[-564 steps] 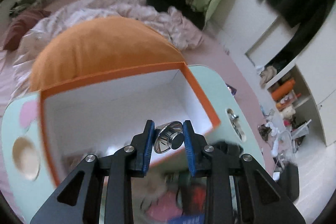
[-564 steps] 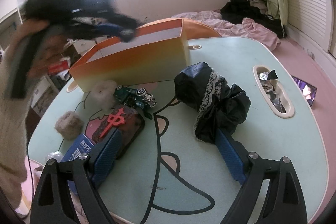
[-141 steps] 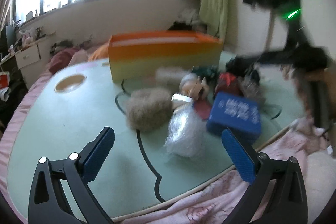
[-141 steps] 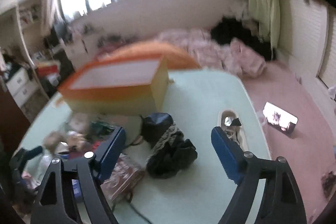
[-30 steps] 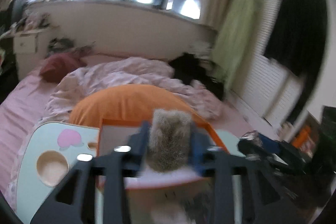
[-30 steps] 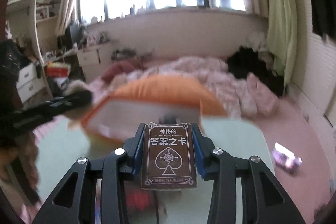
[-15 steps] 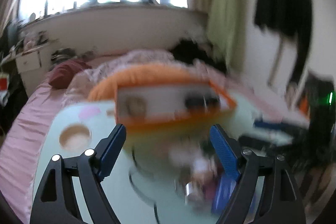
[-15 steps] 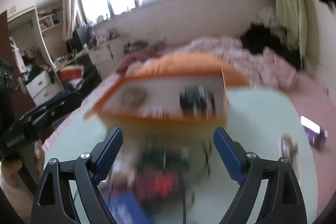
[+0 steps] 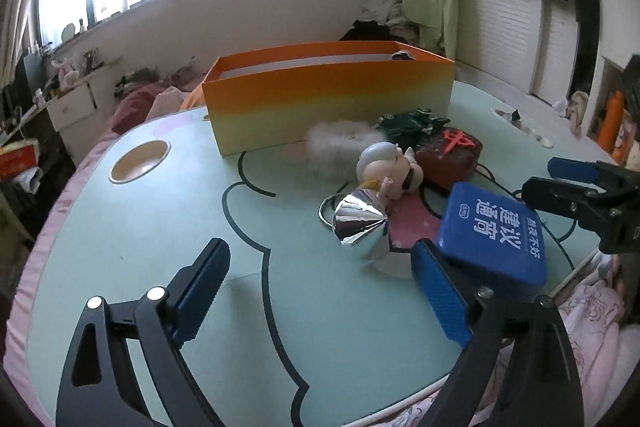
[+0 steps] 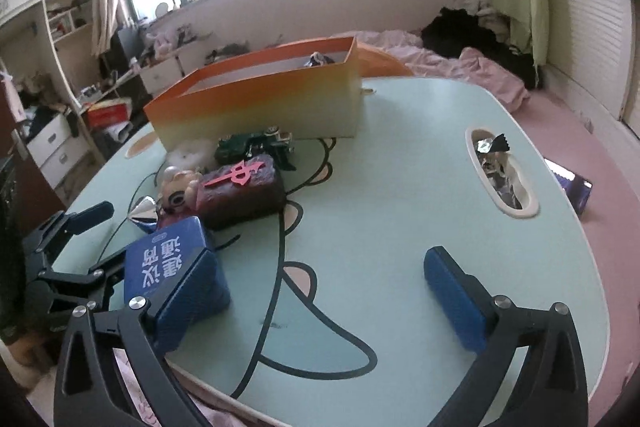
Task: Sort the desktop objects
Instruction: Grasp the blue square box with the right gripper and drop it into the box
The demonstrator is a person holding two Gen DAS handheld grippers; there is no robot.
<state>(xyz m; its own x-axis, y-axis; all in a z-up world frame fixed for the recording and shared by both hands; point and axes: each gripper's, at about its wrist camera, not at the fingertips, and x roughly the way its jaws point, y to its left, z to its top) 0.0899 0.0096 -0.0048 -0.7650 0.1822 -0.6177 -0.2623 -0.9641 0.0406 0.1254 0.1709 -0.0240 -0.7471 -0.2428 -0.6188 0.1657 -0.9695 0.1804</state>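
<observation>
Both grippers, left (image 9: 320, 287) and right (image 10: 336, 291), just opened wide, hold nothing.

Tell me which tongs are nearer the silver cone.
Left. The left tongs hang open just in front of the silver cone; the right tongs are open farther off, beyond the blue box.

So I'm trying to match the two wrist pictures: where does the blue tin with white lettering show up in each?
Left wrist view: the blue tin lies at the right, just past the left gripper's right-hand finger.
Right wrist view: the blue tin sits at lower left, behind the right gripper's left-hand finger.
Shared landmark: the orange box stands behind it in both.
</observation>
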